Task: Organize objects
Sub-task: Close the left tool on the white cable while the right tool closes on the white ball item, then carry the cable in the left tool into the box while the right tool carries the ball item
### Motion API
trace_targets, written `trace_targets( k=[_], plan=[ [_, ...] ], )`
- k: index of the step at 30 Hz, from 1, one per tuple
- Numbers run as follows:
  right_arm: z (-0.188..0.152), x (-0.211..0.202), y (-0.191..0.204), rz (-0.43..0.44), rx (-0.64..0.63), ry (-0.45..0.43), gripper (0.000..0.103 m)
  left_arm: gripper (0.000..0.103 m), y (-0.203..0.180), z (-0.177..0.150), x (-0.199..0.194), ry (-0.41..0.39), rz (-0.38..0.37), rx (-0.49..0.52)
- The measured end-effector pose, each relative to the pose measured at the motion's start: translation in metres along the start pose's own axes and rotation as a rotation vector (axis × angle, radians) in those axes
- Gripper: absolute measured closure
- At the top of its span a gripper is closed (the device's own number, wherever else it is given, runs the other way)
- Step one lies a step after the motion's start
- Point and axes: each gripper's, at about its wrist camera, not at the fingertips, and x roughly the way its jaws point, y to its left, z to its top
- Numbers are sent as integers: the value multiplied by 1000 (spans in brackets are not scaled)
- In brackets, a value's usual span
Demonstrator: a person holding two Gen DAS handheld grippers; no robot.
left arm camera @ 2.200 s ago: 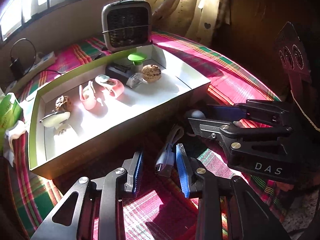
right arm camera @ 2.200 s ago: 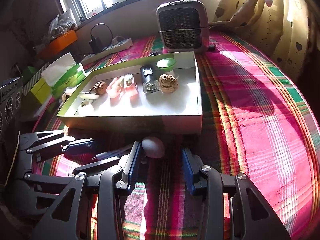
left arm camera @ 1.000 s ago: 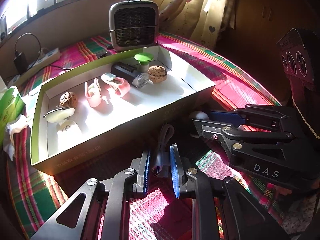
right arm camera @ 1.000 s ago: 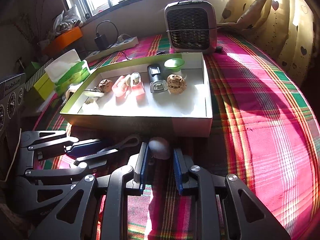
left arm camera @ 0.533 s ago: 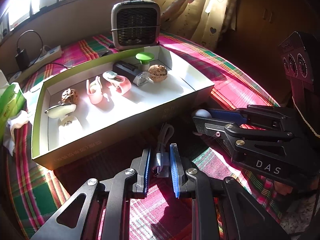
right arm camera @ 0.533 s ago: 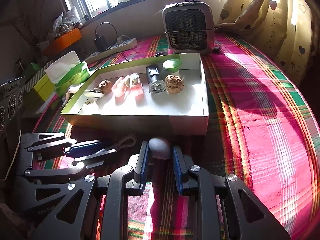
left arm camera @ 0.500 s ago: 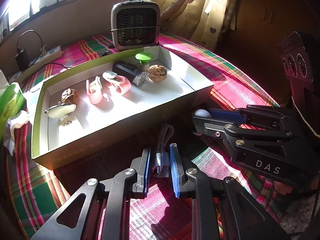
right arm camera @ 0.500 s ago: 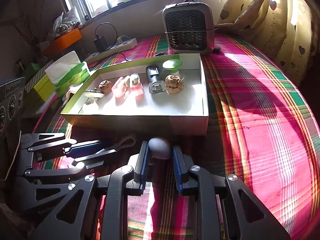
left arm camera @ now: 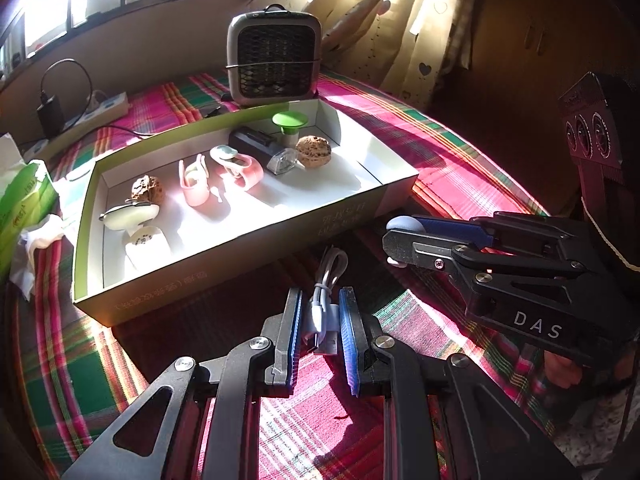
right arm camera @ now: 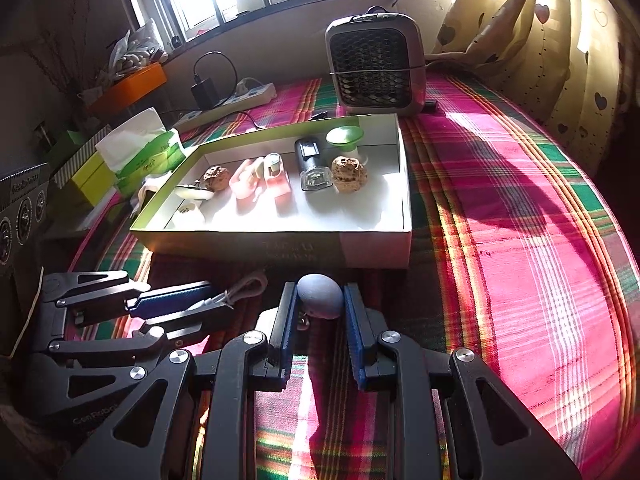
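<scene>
Left tongs [left arm camera: 320, 314] clamped on one white cable [left arm camera: 322, 308], right tongs [right arm camera: 320, 300] clamped on one grey egg [right arm camera: 320, 295], two walnuts [right arm camera: 349, 173] boxed

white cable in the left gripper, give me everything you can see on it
The white cable is a short USB lead folded into a small bundle, glossy plastic by its look. A flat plug end points back toward the camera; its loop sticks out forward past the fingertips. The left gripper is shut on the bundle, blue pads on both sides. It sits just in front of the box, over the plaid cloth; contact with the cloth is unclear.
</scene>
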Motion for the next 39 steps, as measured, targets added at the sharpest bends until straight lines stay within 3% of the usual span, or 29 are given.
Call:
trace_targets(
  k=[20, 39],
  plan=[
    [7, -21, 8, 16, -20, -52, 79, 87, 2, 4, -24, -59, 33, -26],
    [32, -17, 10, 29, -43, -71, 79, 87, 22, 20, -28, -90, 71, -79]
  ],
)
